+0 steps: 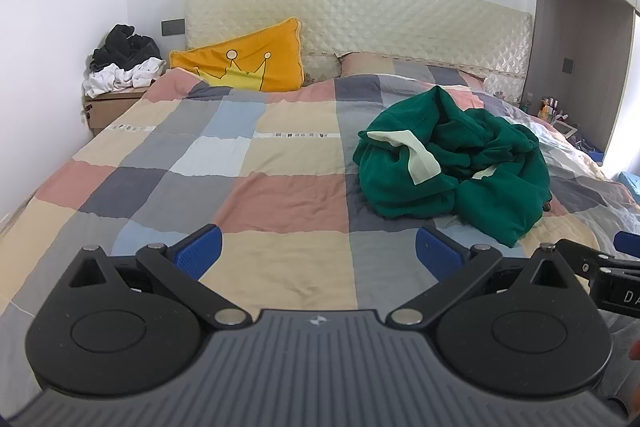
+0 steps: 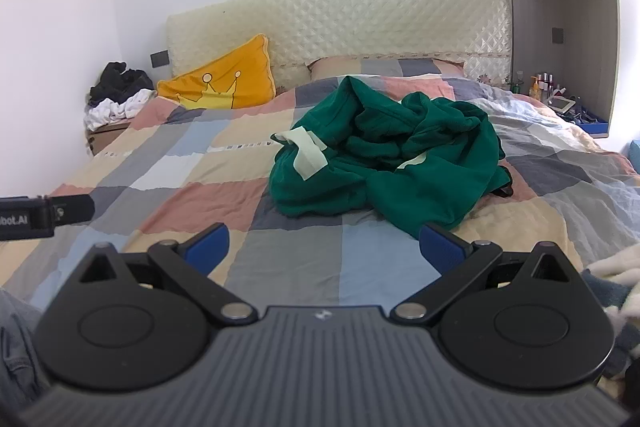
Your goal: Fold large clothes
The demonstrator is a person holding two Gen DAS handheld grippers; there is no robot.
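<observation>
Room: white walls, a cream quilted headboard, and a grey cabinet niche on the right side with small bottles on its shelf.
Bed: a wide bed covered by a patchwork quilt in pink, beige, grey and blue squares; it fills most of both views.
Cushion: an orange cushion with a yellow crown on it leans against the headboard at the far left of the bed.
Pillow: a patchwork pillow lies flat at the head of the bed, right of the cushion.
Nightstand: a low wooden nightstand left of the bed carries a heap of black and white clothes.
Garment: a large green garment with pale cream bands lies crumpled in a loose mound on the right half of the quilt, unfolded, beyond both tools and touching neither.
Left tool: the left tool hangs above the near part of the quilt, tilted somewhat downward toward the bed; its blue pads are spread wide with only quilt showing between them, nothing held.
Right tool: the right tool is held beside the left one at a similar downward tilt, aimed more directly at the green mound; its blue pads also stand wide apart and grasp nothing.
Relation of tools: each shows at the edge of the other's view, side by side and apart.
Person: a bit of grey trouser cloth shows at the lower left of the right wrist view.
</observation>
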